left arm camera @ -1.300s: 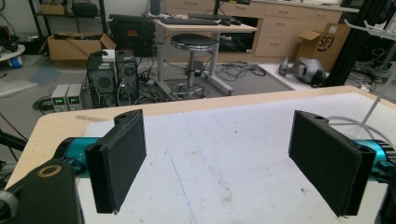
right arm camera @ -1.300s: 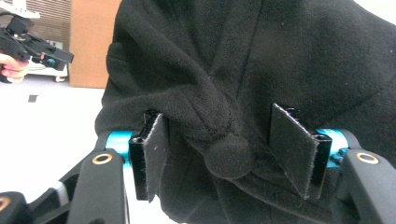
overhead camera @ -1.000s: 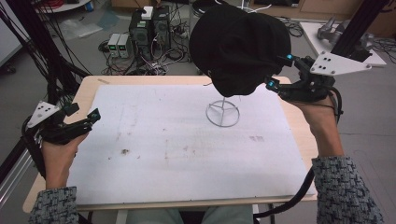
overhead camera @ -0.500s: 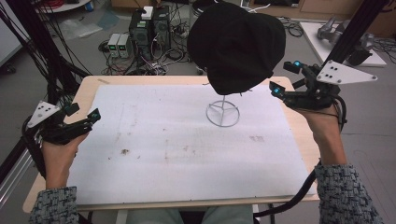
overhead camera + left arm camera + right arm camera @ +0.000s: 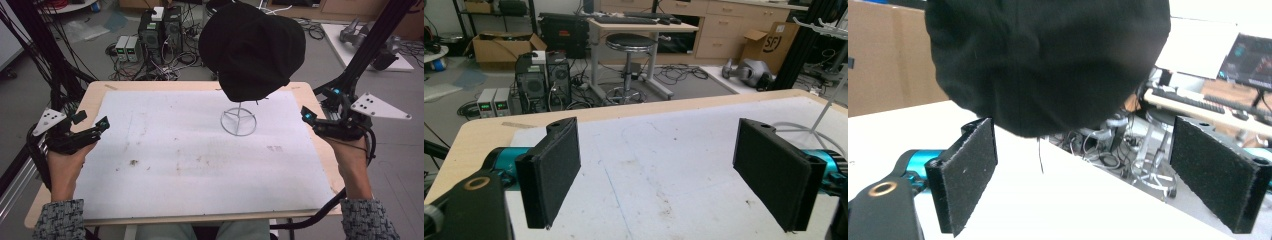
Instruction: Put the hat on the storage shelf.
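A black knitted hat (image 5: 251, 47) hangs on a thin wire stand whose round base (image 5: 238, 121) rests on the white mat, right of centre. The hat (image 5: 1048, 60) looms large in the right gripper view, above and beyond the jaws. My right gripper (image 5: 318, 106) stands open near the table's right edge, well clear of the hat, nothing between its pads (image 5: 1211, 172). My left gripper (image 5: 91, 120) is open over the mat's left edge, far from the stand. Its pads (image 5: 553, 167) frame bare mat, and the stand's wire base (image 5: 819, 127) shows at far right.
The white mat (image 5: 200, 165) covers most of the wooden table (image 5: 87, 102). Black frame poles (image 5: 372, 42) rise at the right and left sides. Computer boxes and cables (image 5: 150, 37) lie on the floor beyond the far edge. A stool (image 5: 626, 45) stands farther off.
My right gripper has drawn back from the hat, moving right and toward the near side, its jaws open. The hat stays on the stand. My left gripper has not moved.
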Action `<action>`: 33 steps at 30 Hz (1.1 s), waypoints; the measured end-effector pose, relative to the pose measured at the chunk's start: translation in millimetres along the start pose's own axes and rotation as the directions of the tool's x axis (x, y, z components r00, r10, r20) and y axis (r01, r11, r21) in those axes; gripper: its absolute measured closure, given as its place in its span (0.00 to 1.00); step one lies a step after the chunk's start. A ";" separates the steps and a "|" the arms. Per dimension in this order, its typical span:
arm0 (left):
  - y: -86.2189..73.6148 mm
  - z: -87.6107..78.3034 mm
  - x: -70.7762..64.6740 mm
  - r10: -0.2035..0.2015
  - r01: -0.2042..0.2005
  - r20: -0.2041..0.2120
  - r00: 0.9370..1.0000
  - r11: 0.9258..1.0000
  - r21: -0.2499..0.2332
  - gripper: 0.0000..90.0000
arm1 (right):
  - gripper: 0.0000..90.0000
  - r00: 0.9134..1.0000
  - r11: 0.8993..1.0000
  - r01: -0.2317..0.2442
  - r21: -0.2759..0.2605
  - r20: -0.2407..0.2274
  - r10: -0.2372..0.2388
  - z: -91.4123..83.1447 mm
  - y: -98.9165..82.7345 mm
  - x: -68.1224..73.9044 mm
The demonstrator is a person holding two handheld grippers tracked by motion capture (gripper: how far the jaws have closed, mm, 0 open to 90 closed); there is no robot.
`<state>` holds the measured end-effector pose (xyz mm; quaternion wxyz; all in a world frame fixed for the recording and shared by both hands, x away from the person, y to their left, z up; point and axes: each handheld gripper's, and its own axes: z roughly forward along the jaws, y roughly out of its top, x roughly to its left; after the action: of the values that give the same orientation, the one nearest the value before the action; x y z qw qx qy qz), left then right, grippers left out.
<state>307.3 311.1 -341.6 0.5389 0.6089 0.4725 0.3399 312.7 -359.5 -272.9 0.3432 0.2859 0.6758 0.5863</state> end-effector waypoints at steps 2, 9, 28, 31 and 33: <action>-0.3 0.8 -0.8 0.000 0.000 0.003 1.000 1.000 -0.001 0.21 | 0.13 1.000 1.000 -0.013 -0.002 0.010 0.013 -2.1 -5.7 1.0; -2.5 2.7 -1.0 0.001 -0.001 0.000 1.000 1.000 0.007 0.21 | 0.12 0.994 0.997 -0.057 0.047 0.096 0.052 -9.6 -53.7 15.2; -7.9 8.0 0.1 -0.003 0.003 -0.016 1.000 1.000 0.010 0.21 | 0.12 0.981 0.985 -0.136 0.105 0.155 0.119 -12.3 -110.8 30.2; -8.4 8.4 0.5 -0.004 0.004 -0.016 1.000 1.000 0.012 0.21 | 0.12 0.980 0.983 -0.142 0.119 0.157 0.123 -12.7 -114.2 30.0; -8.3 8.1 0.5 -0.003 0.004 -0.017 1.000 1.000 0.012 0.21 | 0.12 0.979 0.981 -0.151 0.120 0.153 0.132 -11.9 -116.0 30.2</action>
<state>313.2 308.6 -351.4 0.5318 0.6084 0.4802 0.3413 286.9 -360.1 -390.5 0.3290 0.3972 0.6641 0.5413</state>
